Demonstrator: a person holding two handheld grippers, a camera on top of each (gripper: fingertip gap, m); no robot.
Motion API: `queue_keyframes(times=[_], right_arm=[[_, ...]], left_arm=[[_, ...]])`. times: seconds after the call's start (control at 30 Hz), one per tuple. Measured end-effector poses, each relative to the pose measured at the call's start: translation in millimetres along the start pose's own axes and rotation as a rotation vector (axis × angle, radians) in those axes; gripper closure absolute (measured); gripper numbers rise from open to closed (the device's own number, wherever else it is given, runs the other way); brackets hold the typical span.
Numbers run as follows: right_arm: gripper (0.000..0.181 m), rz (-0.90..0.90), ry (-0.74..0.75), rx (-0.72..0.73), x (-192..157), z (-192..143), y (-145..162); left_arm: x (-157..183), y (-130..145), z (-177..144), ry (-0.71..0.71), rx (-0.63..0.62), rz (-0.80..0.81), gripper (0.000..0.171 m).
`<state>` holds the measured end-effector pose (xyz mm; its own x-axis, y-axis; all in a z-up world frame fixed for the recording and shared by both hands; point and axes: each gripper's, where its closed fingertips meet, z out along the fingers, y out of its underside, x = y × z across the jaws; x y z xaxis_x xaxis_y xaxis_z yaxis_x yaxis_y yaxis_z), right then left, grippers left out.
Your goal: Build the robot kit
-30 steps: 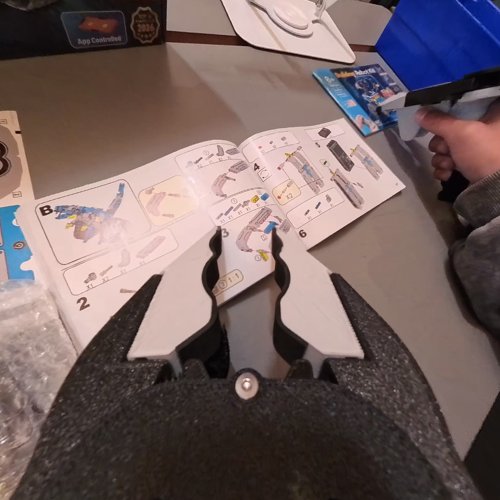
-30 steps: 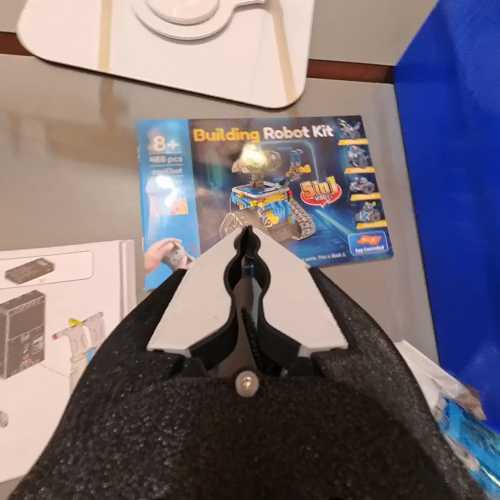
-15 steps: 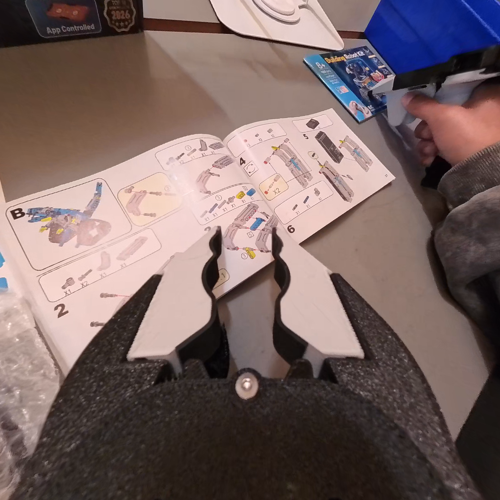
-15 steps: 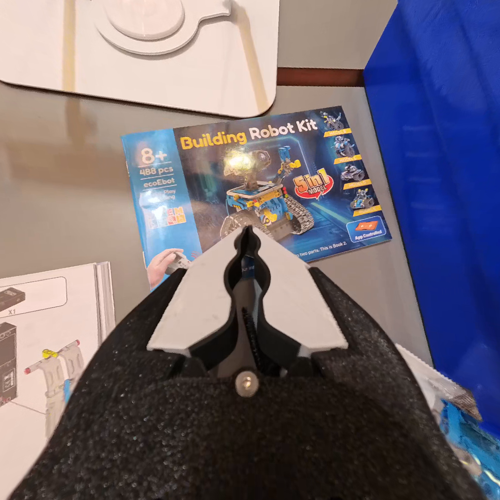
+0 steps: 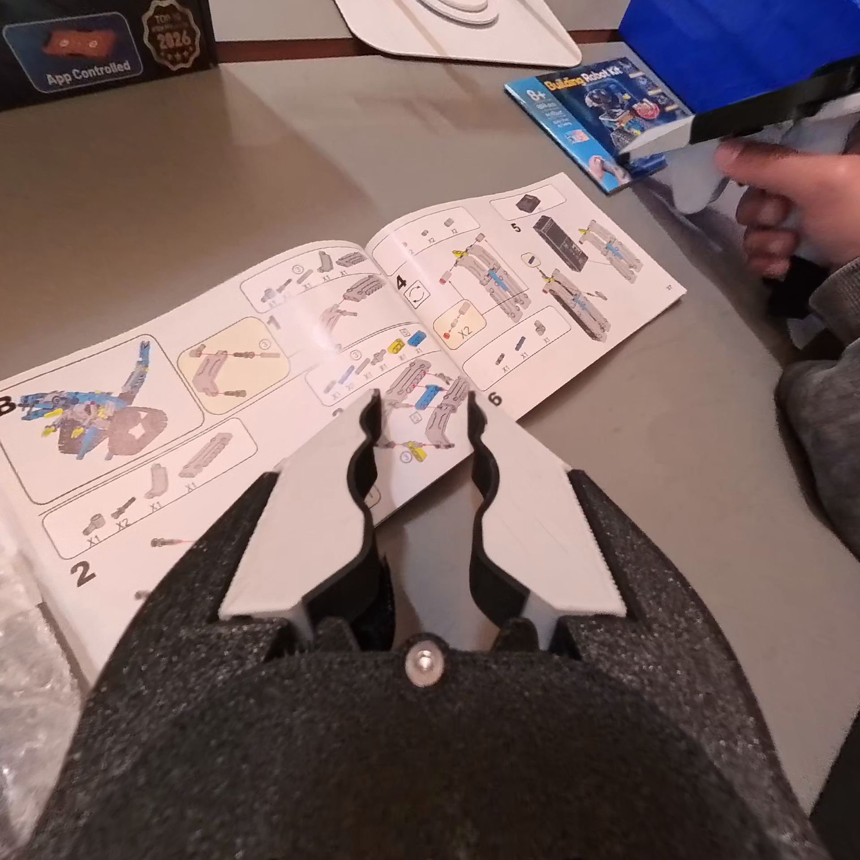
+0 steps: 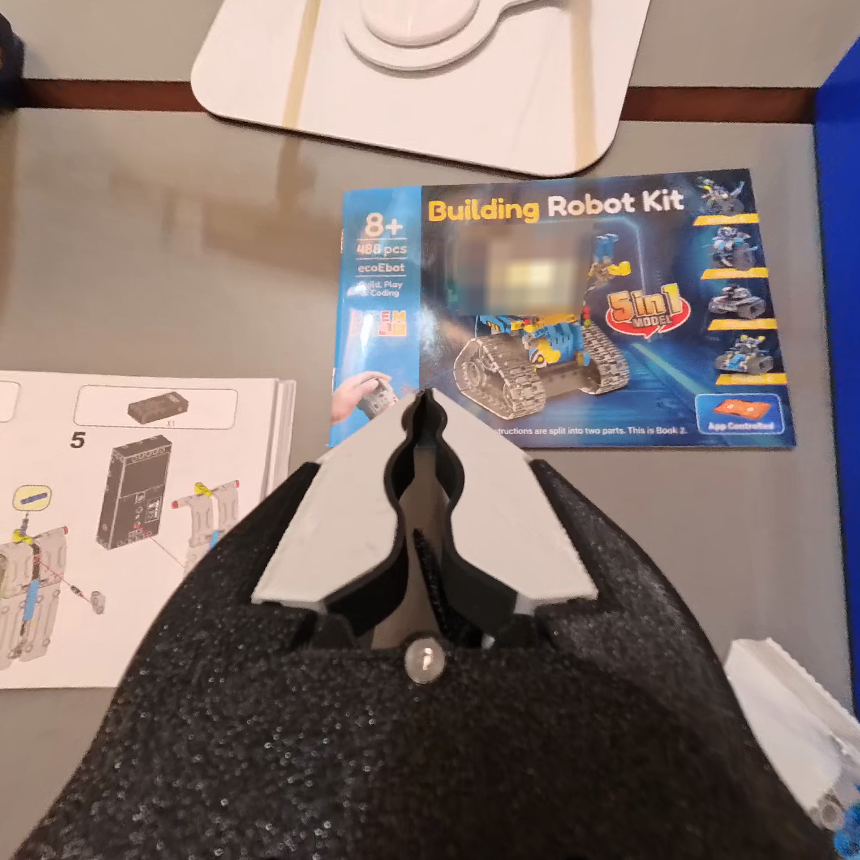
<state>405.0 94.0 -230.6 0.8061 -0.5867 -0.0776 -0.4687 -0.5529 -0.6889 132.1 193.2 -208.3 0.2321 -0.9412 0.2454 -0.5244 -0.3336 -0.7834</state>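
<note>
A grey table carries everything here. At its far edge lies a white flat base with a round raised part, and a dark box stands at the far left corner. A blue wall or bin closes the right side.

An open instruction booklet lies flat in the middle, its 2 pages full of drawn building steps. To its right, apart from it, lies a smaller closed booklet with a blue cover that shows a tracked toy robot.

The left gripper hangs above the near edge of the open booklet, its jaws well apart with nothing between them; I cannot tell if it touches the paper. A crinkled clear plastic bag lies at its left.

The right gripper has its jaws brought together, tips meeting, nothing held. Its tips are over the near left corner of the closed booklet; whether they touch it I cannot tell. In the left wrist view a hand in a grey sleeve holds this gripper. A white bag with small parts lies at its near right.
</note>
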Motion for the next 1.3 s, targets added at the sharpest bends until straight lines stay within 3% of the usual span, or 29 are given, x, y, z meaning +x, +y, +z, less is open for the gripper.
queue_keyframes(times=[0.17,0.43,0.53,0.63,0.7,0.77,0.83,0.97,1.1,1.23,1.3], right_arm=[[0.181,0.003,-0.079,0.000,-21.7,8.2,-5.8],[0.181,0.012,-0.047,-0.001,-8.3,2.8,-8.2],[0.168,0.036,0.053,0.084,25.2,-18.0,-20.9],[0.163,0.049,0.035,0.085,35.5,-19.0,-18.6],[0.170,0.010,0.073,0.061,37.6,-12.6,-14.9],[0.181,-0.037,0.089,0.034,31.1,-5.9,-12.2],[0.181,-0.042,0.052,0.001,17.7,2.3,-5.5],[0.181,-0.032,-0.036,-0.009,-1.1,4.2,-3.9],[0.181,0.013,-0.111,-0.002,-7.9,5.1,-3.9],[0.181,0.069,-0.168,-0.012,-8.2,5.1,-3.7],[0.181,0.076,-0.173,-0.015,-7.4,5.1,-3.6]], left_arm=[[-13.8,-4.5,-6.8,-0.050,0.026,0.003,0.135],[-5.2,-4.3,-4.0,-0.013,0.022,0.005,0.135],[14.8,-16.6,-0.6,0.100,0.043,-0.075,0.132],[50.9,-51.5,9.1,0.295,0.039,-0.187,0.128],[69.4,-76.2,28.2,0.357,-0.014,-0.195,0.128],[79.5,-91.7,62.3,0.345,-0.108,-0.154,0.124],[88.4,-103.6,99.9,0.333,-0.194,-0.125,0.122],[81.8,-105.9,168.5,0.245,-0.323,-0.176,0.115],[91.8,-114.7,195.8,0.262,-0.295,-0.286,0.112],[99.4,-113.4,207.9,0.238,-0.305,-0.271,0.110],[105.1,-116.6,208.8,0.250,-0.309,-0.296,0.100]])
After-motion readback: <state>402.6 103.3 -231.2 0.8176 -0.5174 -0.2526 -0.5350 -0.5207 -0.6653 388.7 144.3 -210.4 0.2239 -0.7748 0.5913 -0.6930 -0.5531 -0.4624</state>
